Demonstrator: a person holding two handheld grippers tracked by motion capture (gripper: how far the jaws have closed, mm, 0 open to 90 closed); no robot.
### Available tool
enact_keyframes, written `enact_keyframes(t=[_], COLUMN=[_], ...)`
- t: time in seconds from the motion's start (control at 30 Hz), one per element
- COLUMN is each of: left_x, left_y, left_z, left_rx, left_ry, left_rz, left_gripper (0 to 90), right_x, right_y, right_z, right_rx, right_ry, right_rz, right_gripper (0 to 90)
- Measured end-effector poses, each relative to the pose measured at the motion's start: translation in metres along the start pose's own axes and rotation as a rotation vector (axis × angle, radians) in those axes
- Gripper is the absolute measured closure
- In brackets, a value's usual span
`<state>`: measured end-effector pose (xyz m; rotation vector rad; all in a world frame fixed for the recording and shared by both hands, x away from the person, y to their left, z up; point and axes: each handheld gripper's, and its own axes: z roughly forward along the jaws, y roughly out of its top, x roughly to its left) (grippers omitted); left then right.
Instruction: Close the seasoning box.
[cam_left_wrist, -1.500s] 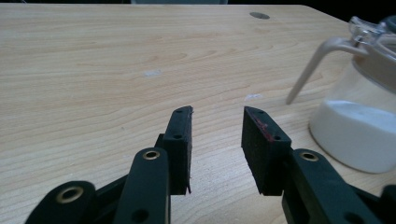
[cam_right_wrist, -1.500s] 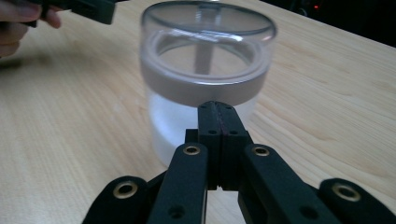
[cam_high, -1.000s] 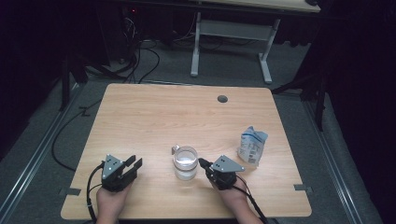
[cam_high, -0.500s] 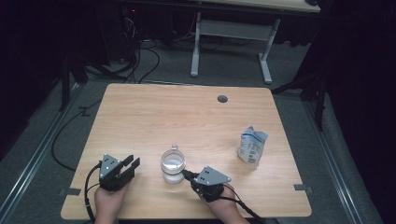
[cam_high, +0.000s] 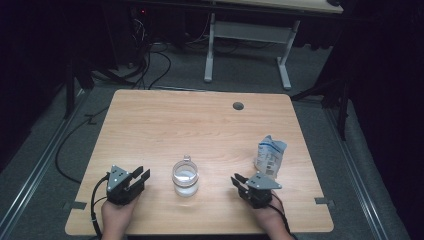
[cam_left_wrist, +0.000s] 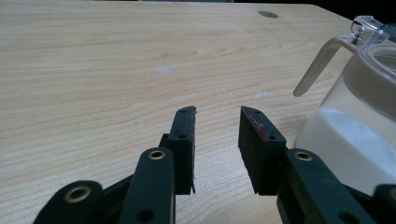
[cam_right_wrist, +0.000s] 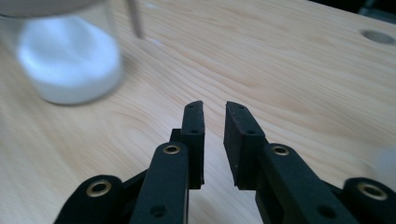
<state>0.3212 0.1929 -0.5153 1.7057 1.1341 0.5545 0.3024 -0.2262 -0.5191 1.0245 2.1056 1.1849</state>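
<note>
On the table (cam_high: 165, 125), the upright jar (cam_high: 185, 178) stands between the empty, part-open left claw (cam_high: 140, 177) and just-opening, empty right claw (cam_high: 238, 180).

A light wooden table (cam_high: 165, 120) stands on grey carpet floor (cam_high: 320, 75); beyond it a white-legged desk (cam_high: 245, 35), black cables (cam_high: 150, 60), dark room around

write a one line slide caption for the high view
Two hand-held grippers, left gripper and right gripper, both empty, flank a glass jar; pouch stands nearby.
</note>
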Motion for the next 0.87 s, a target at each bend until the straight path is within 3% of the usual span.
enact_keyframes(t=[0.17, 0.33, 0.57, 0.87], left_x=[0.001, 0.002, 0.007, 0.014], left_y=[0.000, -0.001, -0.003, -0.006], left_z=[-0.001, -0.002, -0.007, -0.014], left_rx=[-0.002, 0.000, 0.007, 0.007], left_ry=[0.007, 0.012, 0.046, 0.069], left_rz=[0.001, -0.001, 0.009, -0.003], left_gripper=[66.8, 66.9, 66.7, 66.7], right_x=[-0.035, -0.054, -0.067, -0.066], right_y=[-0.018, -0.029, -0.037, -0.036], right_z=[-0.022, -0.044, -0.064, -0.060], right_rx=[-0.003, -0.017, -0.045, -0.041], right_ry=[-0.070, -0.114, -0.162, -0.150], right_rz=[0.082, 0.115, 0.143, 0.145], right_gripper=[75.6, 73.9, 71.6, 70.9])
